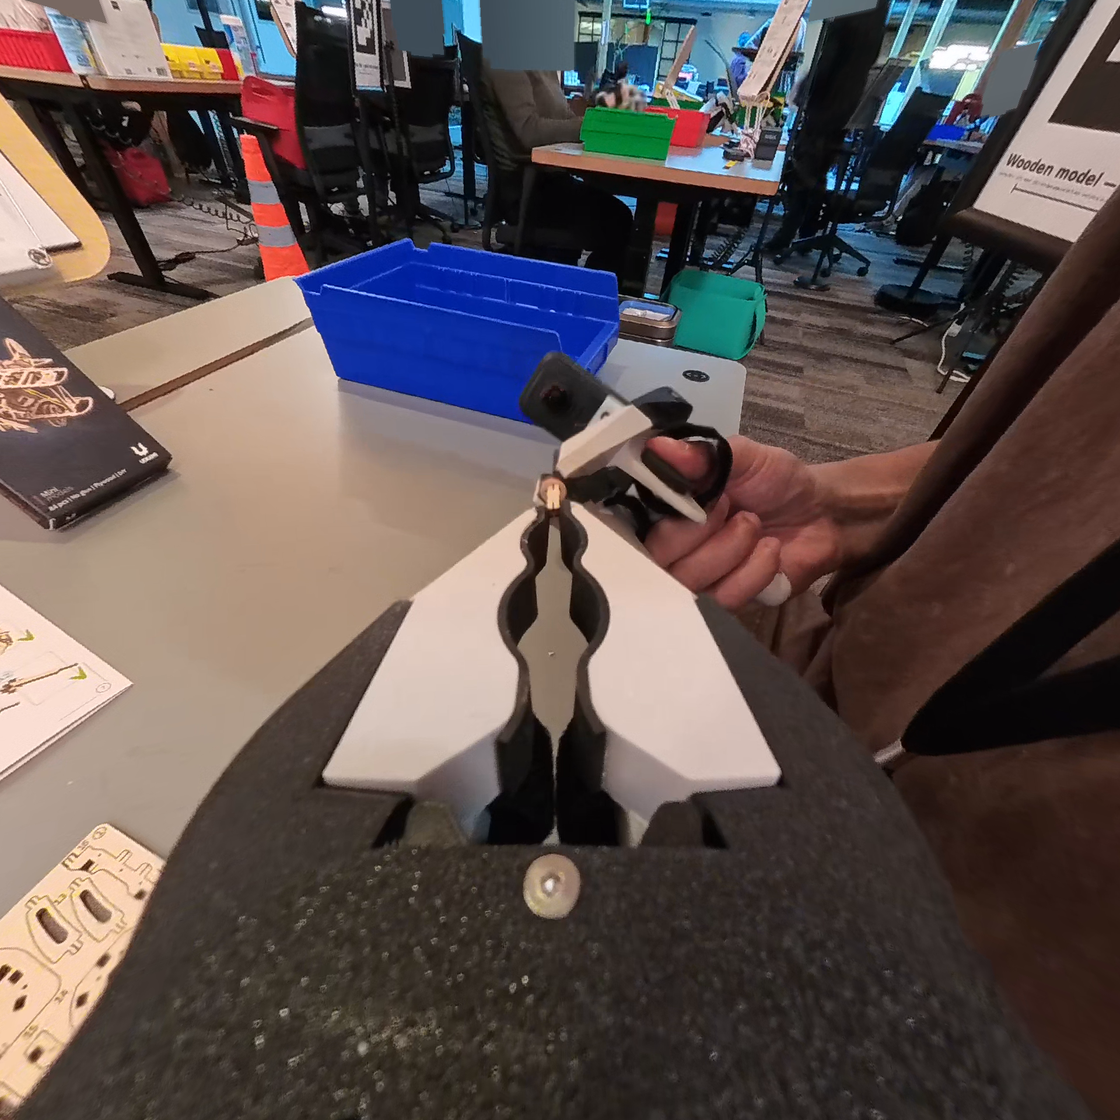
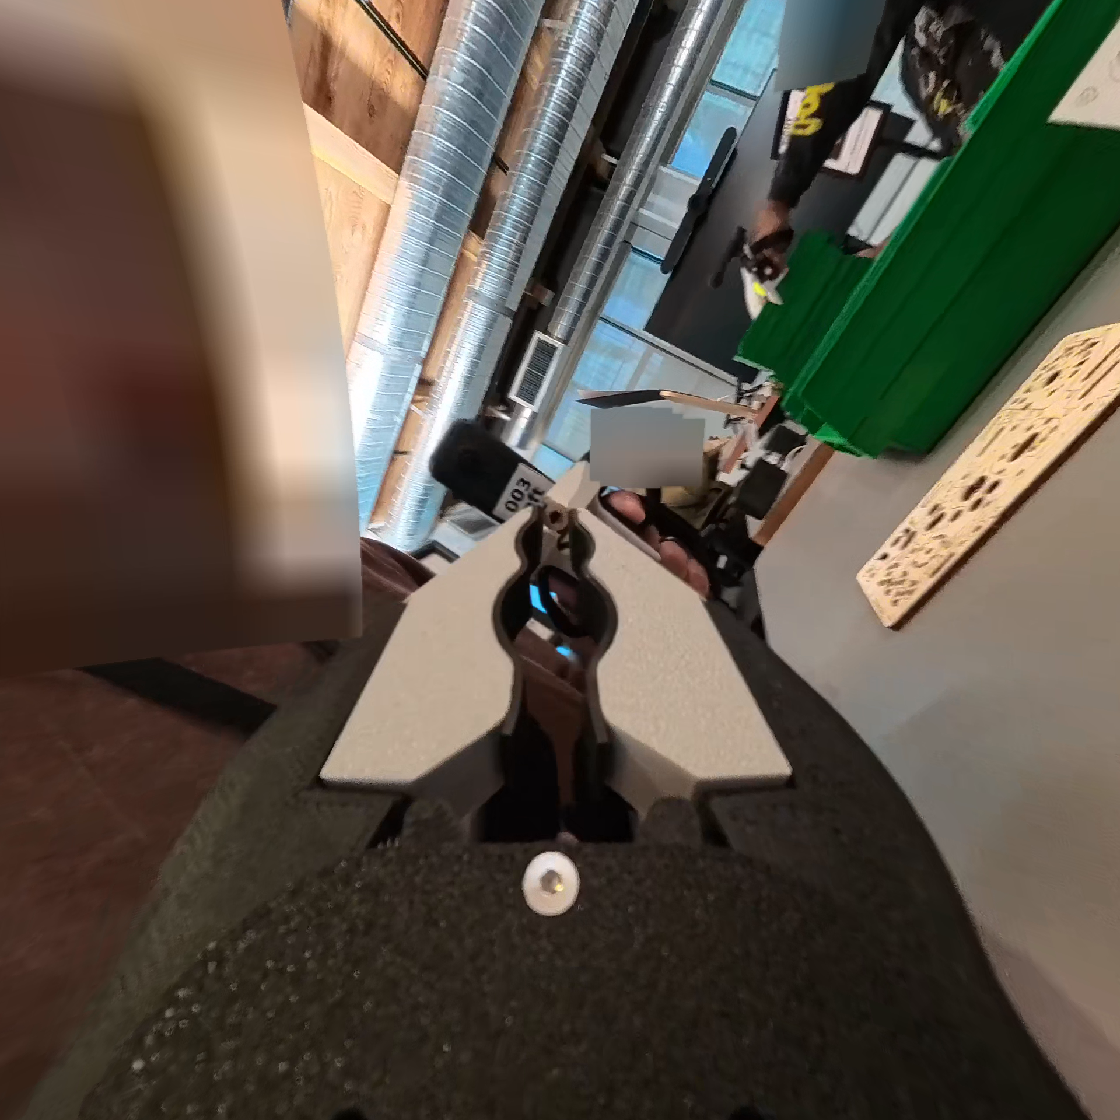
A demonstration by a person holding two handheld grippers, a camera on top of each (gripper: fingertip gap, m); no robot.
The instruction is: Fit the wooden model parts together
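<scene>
Pinching a small wooden part (image 1: 551,492) between both tongs' tips | left tongs (image 1: 550,515) narrow on it | right tongs (image 2: 554,516) narrow on it | hovering above tabletop (image 1: 291,545), near blue bin (image 1: 448,339)

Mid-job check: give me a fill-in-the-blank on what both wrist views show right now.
1. The bin on the grey table behind the two grippers is ____ in colour.
2. The left gripper and the right gripper meet at a small ____-coloured wooden part.
3. In the right wrist view, a flat wooden parts sheet lies beside a ____ bin.

Missing words: blue; tan; green
</scene>
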